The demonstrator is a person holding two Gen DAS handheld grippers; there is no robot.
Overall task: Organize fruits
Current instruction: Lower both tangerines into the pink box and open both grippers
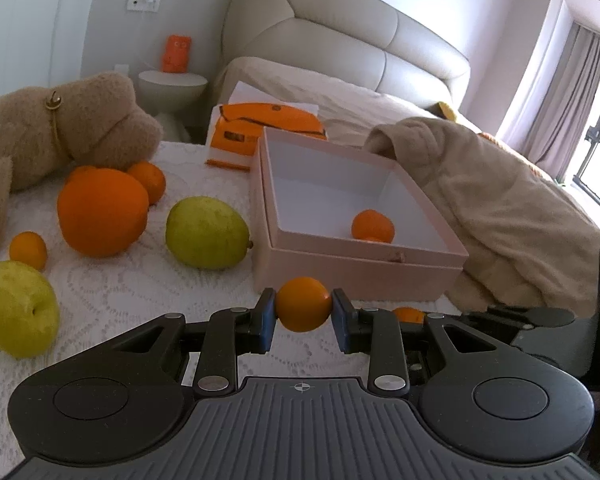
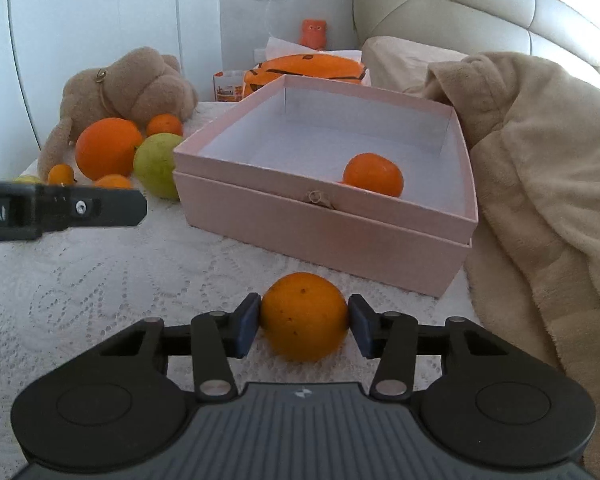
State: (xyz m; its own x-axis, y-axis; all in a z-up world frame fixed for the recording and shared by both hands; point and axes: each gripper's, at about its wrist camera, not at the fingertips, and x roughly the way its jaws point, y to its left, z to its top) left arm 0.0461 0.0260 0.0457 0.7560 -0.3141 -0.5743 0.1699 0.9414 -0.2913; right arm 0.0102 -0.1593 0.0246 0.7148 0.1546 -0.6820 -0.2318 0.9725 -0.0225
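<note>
My left gripper (image 1: 303,312) is shut on a small mandarin (image 1: 302,300), held just in front of the pink box (image 1: 356,268). My right gripper (image 2: 303,320) is shut on an orange (image 2: 304,316) low over the white lace cover, in front of the box (image 2: 324,236). One mandarin (image 1: 372,226) lies inside the box, also in the right wrist view (image 2: 374,174). Left of the box lie a big orange (image 1: 102,212), two green pears (image 1: 206,232) (image 1: 16,314) and small mandarins (image 1: 28,250) (image 1: 148,182).
A brown plush toy (image 1: 68,128) lies behind the fruits at the left. A beige blanket (image 1: 500,216) is heaped right of the box. An orange bag (image 1: 260,128) sits behind the box. The left gripper's body (image 2: 60,210) shows at the left of the right wrist view.
</note>
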